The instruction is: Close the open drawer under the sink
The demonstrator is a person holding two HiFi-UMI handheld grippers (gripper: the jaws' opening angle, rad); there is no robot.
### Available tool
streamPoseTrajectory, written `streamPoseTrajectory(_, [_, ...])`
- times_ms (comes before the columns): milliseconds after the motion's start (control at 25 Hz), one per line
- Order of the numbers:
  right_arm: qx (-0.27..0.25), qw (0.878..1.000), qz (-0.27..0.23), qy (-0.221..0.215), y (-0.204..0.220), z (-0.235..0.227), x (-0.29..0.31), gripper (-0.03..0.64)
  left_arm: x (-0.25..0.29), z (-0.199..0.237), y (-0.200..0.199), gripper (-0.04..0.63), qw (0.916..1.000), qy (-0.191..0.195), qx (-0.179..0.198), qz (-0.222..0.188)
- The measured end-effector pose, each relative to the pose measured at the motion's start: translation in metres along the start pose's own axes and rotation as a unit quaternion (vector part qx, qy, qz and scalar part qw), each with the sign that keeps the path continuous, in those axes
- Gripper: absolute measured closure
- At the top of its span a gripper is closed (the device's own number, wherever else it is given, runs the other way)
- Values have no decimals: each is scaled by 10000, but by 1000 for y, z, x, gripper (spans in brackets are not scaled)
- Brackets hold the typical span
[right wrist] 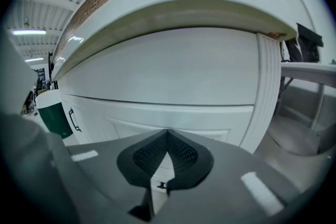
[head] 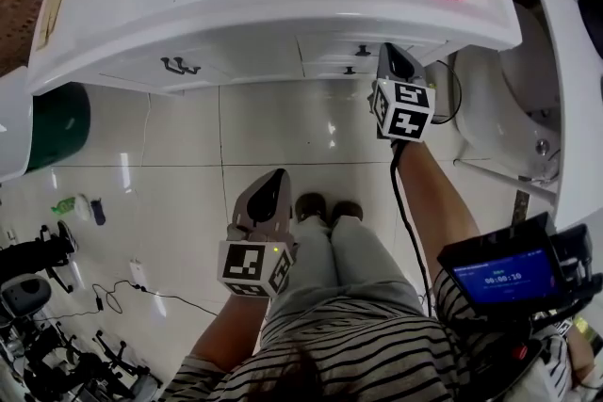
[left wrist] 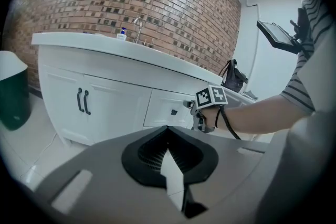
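The white sink surface [head: 283, 0] fills the head view's top, the drawer [head: 332, 49] sits under its right half – the right gripper [head: 388, 52] (jaws pressed together, empty) close against its front – while the left gripper [head: 272, 178], clenched on nothing, hangs well apart above the floor.

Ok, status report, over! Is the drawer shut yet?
Left tool shut, empty, held low. Right tool shut, empty, at the white drawer with black knob; it looks nearly flush. Nothing in the way.
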State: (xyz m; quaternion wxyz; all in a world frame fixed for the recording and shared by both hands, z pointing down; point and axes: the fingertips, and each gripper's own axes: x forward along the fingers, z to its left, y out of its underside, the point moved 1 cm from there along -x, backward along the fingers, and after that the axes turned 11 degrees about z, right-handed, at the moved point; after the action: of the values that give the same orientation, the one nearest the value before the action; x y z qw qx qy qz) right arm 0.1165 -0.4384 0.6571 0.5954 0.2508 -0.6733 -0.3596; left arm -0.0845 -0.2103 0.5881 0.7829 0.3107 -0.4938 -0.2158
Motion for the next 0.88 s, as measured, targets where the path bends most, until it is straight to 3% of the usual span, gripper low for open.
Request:
streamPoseTrajectory(280, [-26,9999,65,-157,-16,-7,-72,617,-36,-21,-14,583,9999,-95,-44,9])
streamPoseTrajectory(600, [-23,9995,-112,-305,-77,-15,-193,617,-99,-74,-73,583,9996,-48,123,-234])
streamPoseTrajectory(880, [-63,9966,-296,-761,-104,4,-294,617,-160,-116,-95,583,9988,-63,242,-419])
